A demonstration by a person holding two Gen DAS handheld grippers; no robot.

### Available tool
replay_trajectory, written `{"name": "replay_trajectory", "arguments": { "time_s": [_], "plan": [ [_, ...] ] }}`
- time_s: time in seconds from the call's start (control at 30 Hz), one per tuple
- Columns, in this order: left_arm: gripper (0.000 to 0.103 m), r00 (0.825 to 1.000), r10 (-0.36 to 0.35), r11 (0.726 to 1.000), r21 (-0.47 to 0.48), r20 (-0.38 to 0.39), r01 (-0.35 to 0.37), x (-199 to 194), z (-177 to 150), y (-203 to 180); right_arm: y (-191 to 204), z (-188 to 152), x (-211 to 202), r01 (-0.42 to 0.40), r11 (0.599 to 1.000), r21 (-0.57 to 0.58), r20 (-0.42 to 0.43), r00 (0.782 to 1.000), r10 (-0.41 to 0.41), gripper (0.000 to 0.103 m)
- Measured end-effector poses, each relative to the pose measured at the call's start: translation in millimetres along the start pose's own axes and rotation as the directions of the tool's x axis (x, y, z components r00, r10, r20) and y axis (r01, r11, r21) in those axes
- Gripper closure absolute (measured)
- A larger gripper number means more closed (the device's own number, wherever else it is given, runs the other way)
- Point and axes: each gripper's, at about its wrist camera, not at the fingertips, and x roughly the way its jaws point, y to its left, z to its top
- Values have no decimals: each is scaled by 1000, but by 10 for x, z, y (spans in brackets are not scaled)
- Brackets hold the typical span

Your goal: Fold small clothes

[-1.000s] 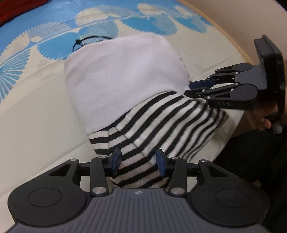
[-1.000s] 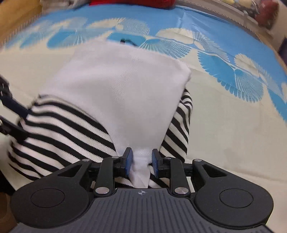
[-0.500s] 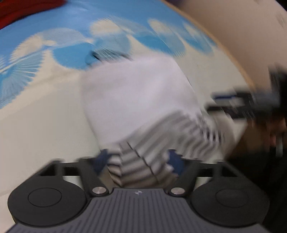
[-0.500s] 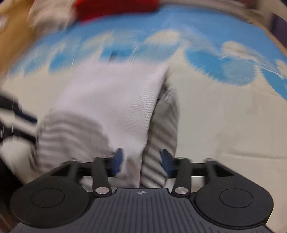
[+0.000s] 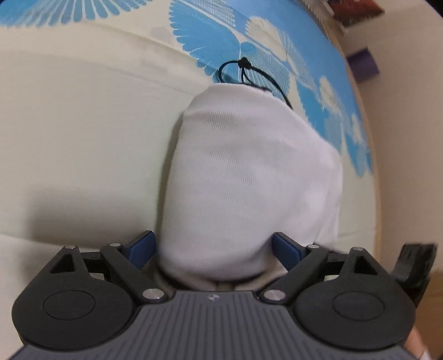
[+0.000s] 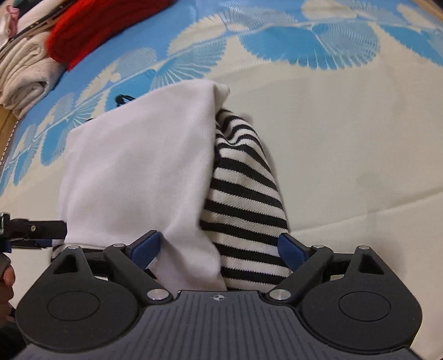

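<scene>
Blue-padded and spread wide, the left tongs had released, their pads either side of the near end of the white garment without pinching it. The right tongs stood equally wide and empty, straddling the near edge where the white cloth overlapped its black-and-white striped part.

The garment lay in the centre of both views on the cream and blue patterned sheet, the white panel folded over the stripes. By my judgement one fold had just been laid and let go; the bundle looked loose, so a tidying or a further fold probably remained.

Counted: two tongs, one garment in hand, one black cord loop at its far end. At upper left of the right view sat one red item and a stack of pale folded cloths, number unclear.
</scene>
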Motion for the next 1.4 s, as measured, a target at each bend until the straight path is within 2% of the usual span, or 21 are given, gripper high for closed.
{"name": "replay_trajectory", "arguments": {
  "time_s": [0.07, 0.13, 0.17, 0.2, 0.23, 0.27, 0.3, 0.33, 0.43, 0.6, 0.67, 0.87, 0.97, 1.0, 1.1, 1.13, 1.2, 1.23, 1.33, 1.4],
  "plan": [
    [7, 1000, -15, 999, -33, -8, 15, 99, 50, 18, -39, 29, 20, -14, 1000, 21, -7, 1000, 14, 11],
    [6, 1000, -27, 999, -45, -1, 27, 161, 106, -12, -52, 39, 29, -33, 999, 25, -6, 999, 33, 16],
    [6, 1000, -30, 999, -41, 5, 30, 177, 119, -28, -48, 37, 19, -49, 999, 22, -4, 999, 49, 27],
    [9, 1000, -23, 999, -32, 13, 23, 192, 115, -64, -44, 39, 21, -70, 997, 19, 0, 998, 70, 47],
    [20, 1000, 2, 1000, -14, 29, -2, 190, 128, -104, -23, 44, 16, -108, 994, 14, 5, 994, 108, 66],
    [28, 998, 42, 999, 9, 48, -42, 161, 139, -166, 16, 47, -1, -125, 992, 3, 14, 992, 125, 70],
    [43, 995, 66, 997, 33, 75, -68, 116, 152, -240, 68, 46, -39, -119, 993, -19, 26, 993, 119, 80],
    [54, 991, 77, 995, 56, 111, -83, 41, 152, -317, 124, 55, -67, -116, 992, -53, 37, 992, 118, 85],
    [59, 975, 77, 989, 105, 209, -101, -236, 197, -445, 209, 148, -193, -163, 984, -69, 98, 981, 169, 90],
    [58, 946, 75, 985, 124, 315, -119, -636, 383, -360, 396, 363, -366, -281, 958, -59, 228, 930, 287, 90],
    [58, 934, 97, 979, 134, 344, -151, -765, 438, -308, 548, 434, -320, -289, 954, -75, 235, 925, 299, 90],
    [55, 912, 156, 969, 120, 380, -216, -988, 555, -102, 967, 584, -98, -286, 953, -101, 225, 926, 302, 90],
    [44, 899, 190, 958, 124, 395, -257, -1086, 581, -28, 1113, 617, -26, -280, 953, -111, 226, 927, 299, 90],
    [36, 893, 210, 954, 117, 399, -277, -1119, 594, -4, 1166, 612, 5, -264, 956, -126, 224, 931, 287, 89],
    [34, 845, 268, 927, 115, 463, -357, -1261, 556, 43, 1309, 578, 116, -140, 978, -154, 192, 967, 169, 73],
    [34, 839, 272, 922, 121, 471, -367, -1297, 547, 48, 1313, 567, 144, -103, 985, -141, 183, 975, 128, 71],
    [34, 855, 256, 929, 130, 452, -347, -1358, 520, 98, 1256, 546, 134, -70, 991, -111, 185, 979, 90, 69],
    [34, 870, 239, 936, 137, 431, -325, -1375, 501, 137, 1242, 540, 108, -72, 992, -103, 189, 978, 90, 66],
    [34, 907, 218, 941, 169, 361, -294, -1341, 440, 209, 1244, 494, 41, -101, 989, -104, 178, 977, 118, 52],
    [34, 924, 225, 934, 202, 310, -295, -1251, 383, 226, 1271, 436, 68, -127, 985, -117, 137, 980, 142, 50]
  ]
}}
